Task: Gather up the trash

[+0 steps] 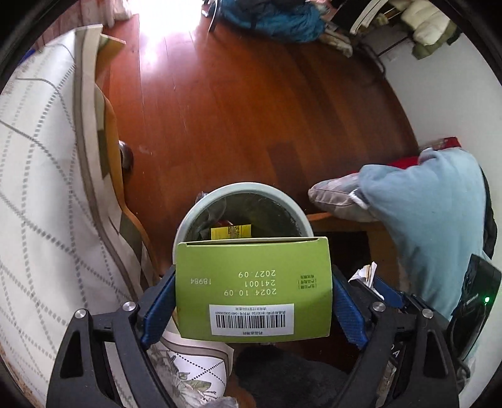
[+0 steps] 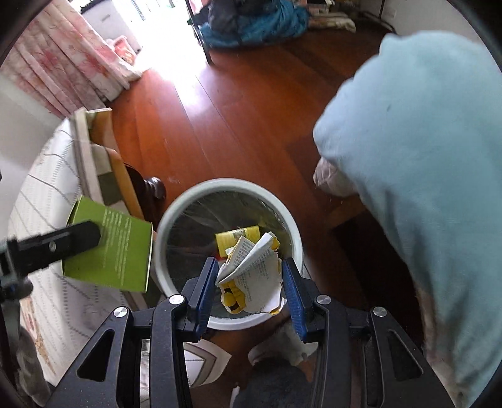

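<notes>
My left gripper (image 1: pixel 253 276) is shut on a green cardboard box (image 1: pixel 254 285) and holds it just in front of a round white trash bin (image 1: pixel 282 196). The same box (image 2: pixel 119 251) shows in the right wrist view, left of the bin (image 2: pixel 166 219). My right gripper (image 2: pixel 249 276) is shut on a crumpled printed paper with yellow edges (image 2: pixel 254 273), held over the bin's opening. A yellow packet (image 2: pixel 237 237) lies inside the bin; it also shows in the left wrist view (image 1: pixel 230 232).
A bed with a white dotted-line cover (image 1: pixel 40 188) runs along the left. The floor is red-brown wood (image 1: pixel 235 110). A person's light blue sleeve (image 2: pixel 423 157) fills the right. Blue clothing (image 1: pixel 276 18) lies on the far floor.
</notes>
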